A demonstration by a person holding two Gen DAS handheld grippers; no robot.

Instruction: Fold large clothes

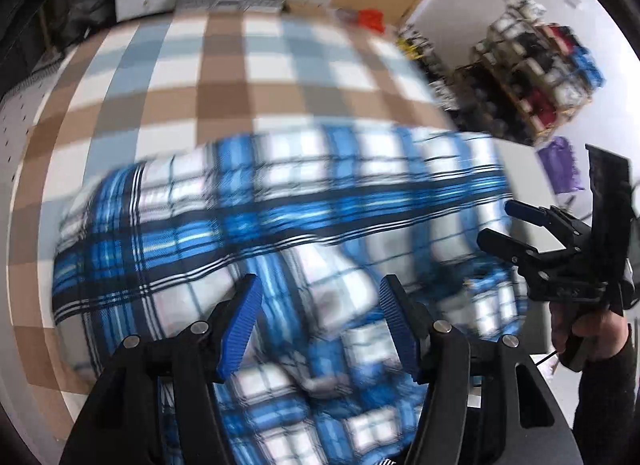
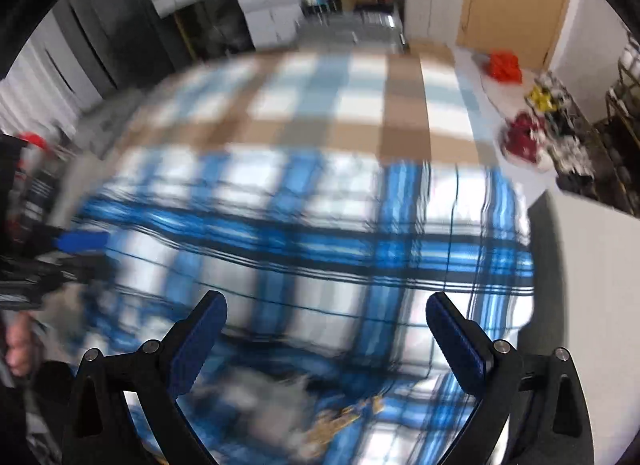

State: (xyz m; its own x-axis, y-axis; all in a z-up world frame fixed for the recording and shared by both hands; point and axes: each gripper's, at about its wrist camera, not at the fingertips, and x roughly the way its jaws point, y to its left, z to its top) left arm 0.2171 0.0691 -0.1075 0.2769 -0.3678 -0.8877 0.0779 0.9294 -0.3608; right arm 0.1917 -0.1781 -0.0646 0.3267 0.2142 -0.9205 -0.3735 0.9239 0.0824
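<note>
Blue plaid garment [image 1: 280, 225] lies bunched mid-worktop [image 1: 120, 77], toward near edge; folding barely begun, most left. Left claw [image 1: 318, 329] and right claw [image 2: 326, 339] both spread, empty, above cloth.

Both tongs [image 1: 320, 329] [image 2: 326, 339] open, angled downward

No lettering legible anywhere: both views motion-blurred. Nothing readable on the blue plaid garment [image 1: 280, 225], the checked table cover [image 1: 224, 77], or the shelf stock [image 1: 536, 65].
</note>
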